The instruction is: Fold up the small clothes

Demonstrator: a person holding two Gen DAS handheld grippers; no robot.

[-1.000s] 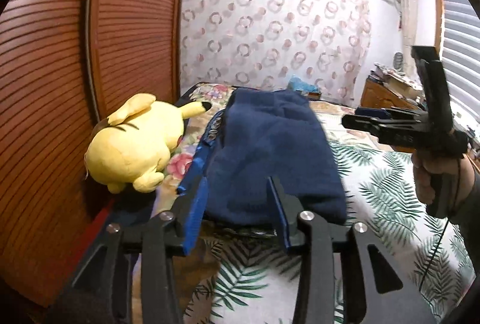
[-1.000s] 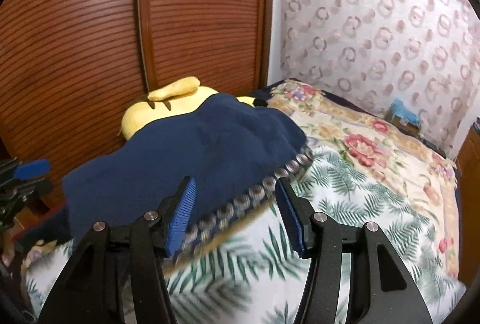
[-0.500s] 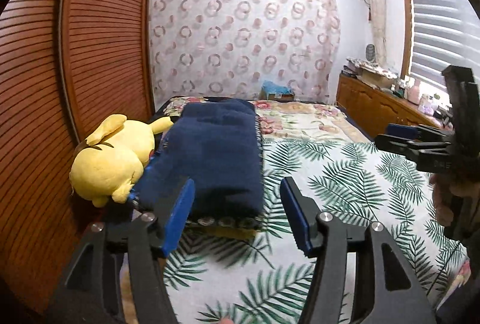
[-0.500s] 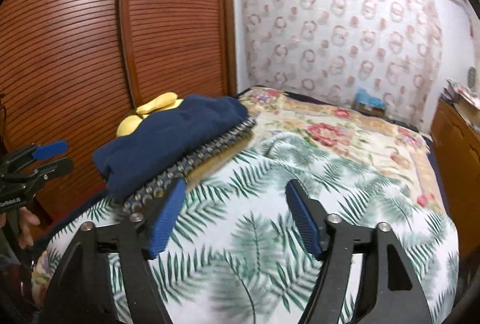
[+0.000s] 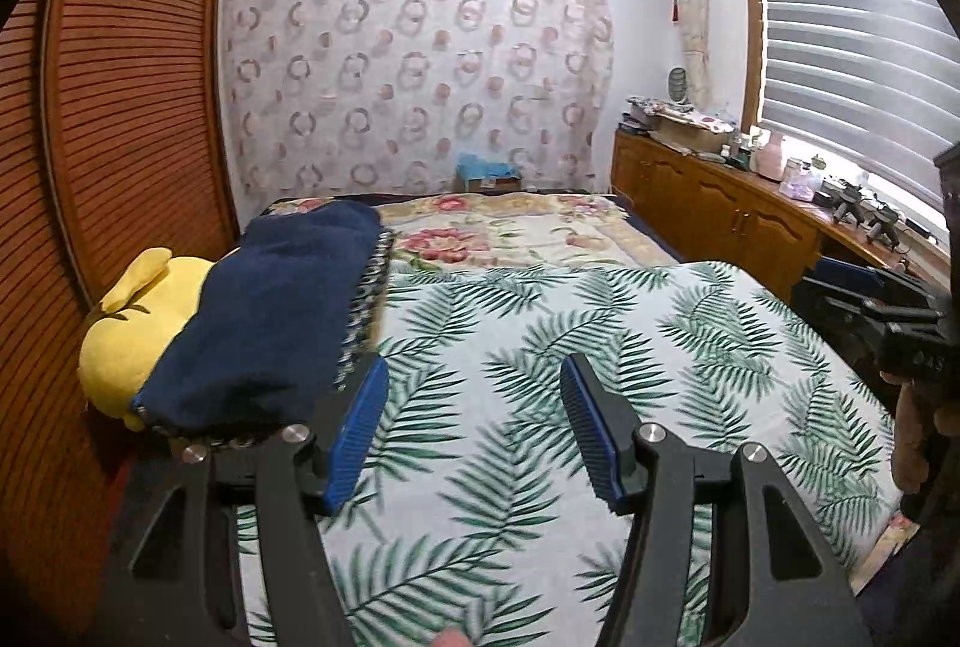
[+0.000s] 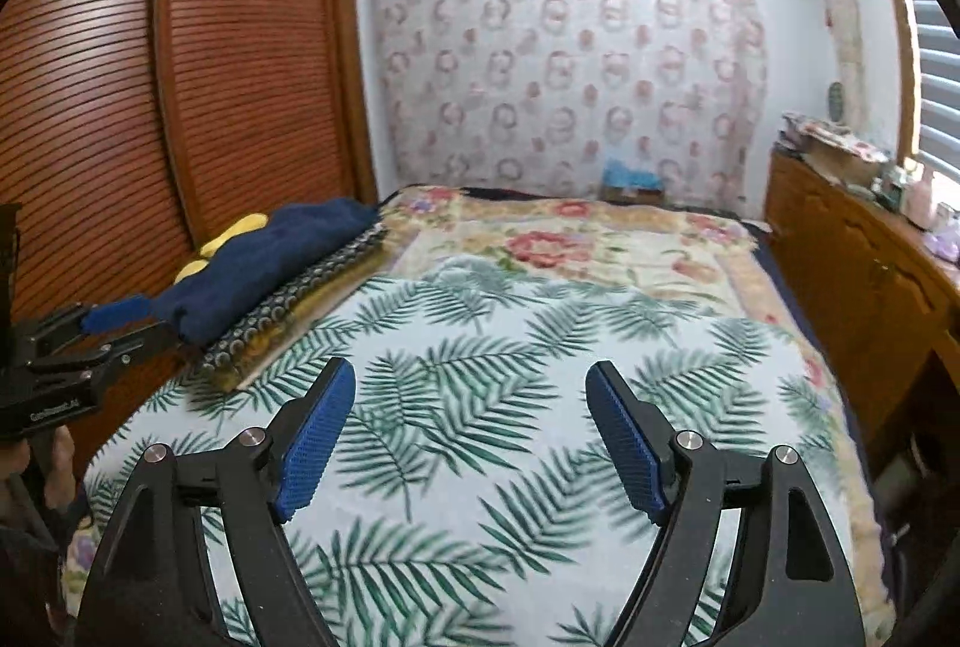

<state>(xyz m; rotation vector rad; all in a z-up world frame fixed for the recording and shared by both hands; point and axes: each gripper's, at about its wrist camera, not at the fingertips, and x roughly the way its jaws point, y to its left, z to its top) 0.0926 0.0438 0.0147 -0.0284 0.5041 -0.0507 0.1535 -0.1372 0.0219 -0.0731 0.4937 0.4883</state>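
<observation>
A folded navy garment (image 5: 270, 311) (image 6: 270, 263) lies on a folded ring-patterned cloth (image 6: 300, 299) at the bed's left edge. It leans partly against a yellow plush toy (image 5: 132, 329). My left gripper (image 5: 474, 365) hangs open over the leaf-print bedcover (image 5: 600, 347), just right of the garment, with nothing between its blue pads. My right gripper (image 6: 471, 368) is over the middle of the bed, well clear of the garment. Its jaws are opening and hold nothing. Each gripper also shows at the edge of the other's view: the right gripper (image 5: 870, 299) and the left gripper (image 6: 90, 329).
A slatted wooden wardrobe (image 5: 120, 107) runs along the bed's left side, behind the plush. A low wooden cabinet (image 5: 708, 209) with several small items stands on the right under the window. A floral blanket (image 6: 570, 239) covers the far half of the bed.
Both grippers pulled back from the navy garment and swung right over the bed. Their jaws spread wider. The garment stays folded on the patterned cloth.
</observation>
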